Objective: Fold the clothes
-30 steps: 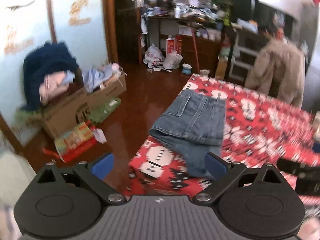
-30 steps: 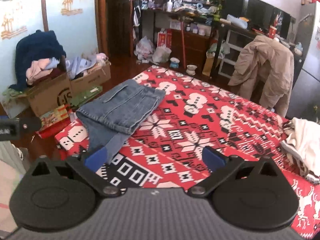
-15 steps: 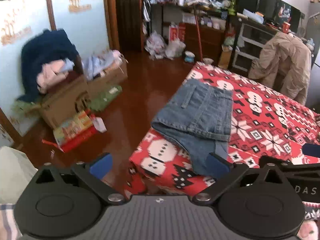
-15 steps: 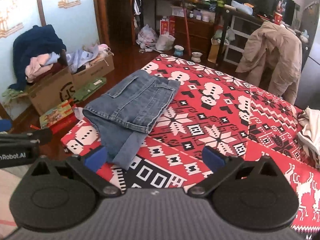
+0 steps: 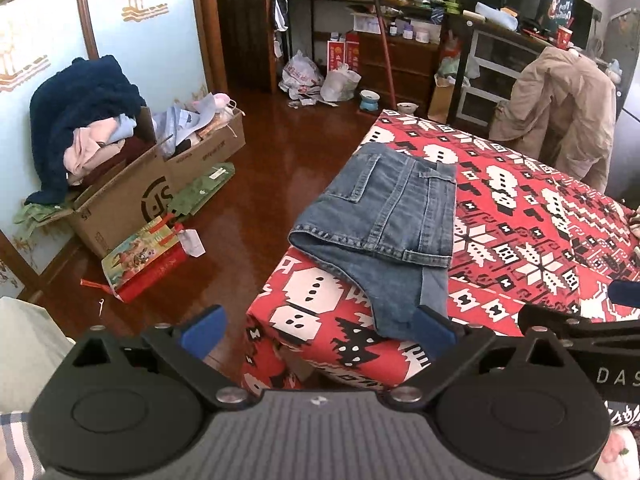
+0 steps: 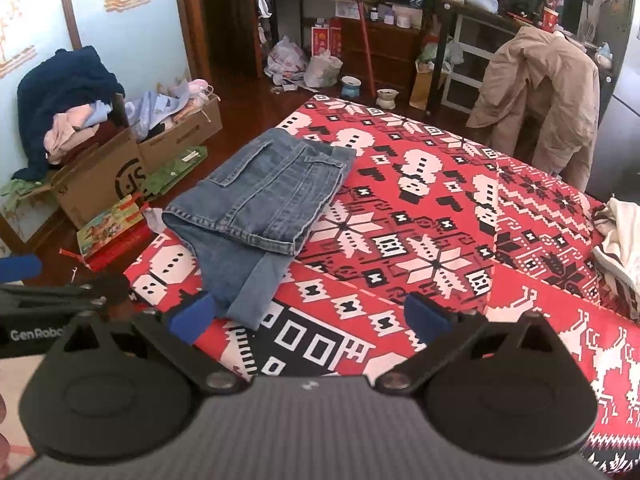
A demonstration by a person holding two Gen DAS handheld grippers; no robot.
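Folded blue denim jeans [image 5: 384, 224] lie near the left corner of the bed, which is covered with a red, white and black patterned blanket [image 5: 520, 248]. A narrower part of the jeans [image 6: 256, 240] runs toward the near edge. My left gripper [image 5: 318, 330] is open and empty, held just short of that near end, over the bed's corner. My right gripper [image 6: 308, 318] is also open and empty, hovering above the blanket [image 6: 440, 240] with its left blue fingertip beside the jeans' near end.
Cardboard boxes [image 5: 132, 196] heaped with clothes stand on the wooden floor at left, with a book [image 5: 140, 252] in front of them. A beige coat [image 6: 540, 96] hangs on a chair behind the bed. Crumpled white cloth [image 6: 620, 240] lies at the bed's right edge.
Both grippers have drawn back and steadied, so the jeans now sit a little farther ahead. The left view swung right toward the bed. Both stay open.
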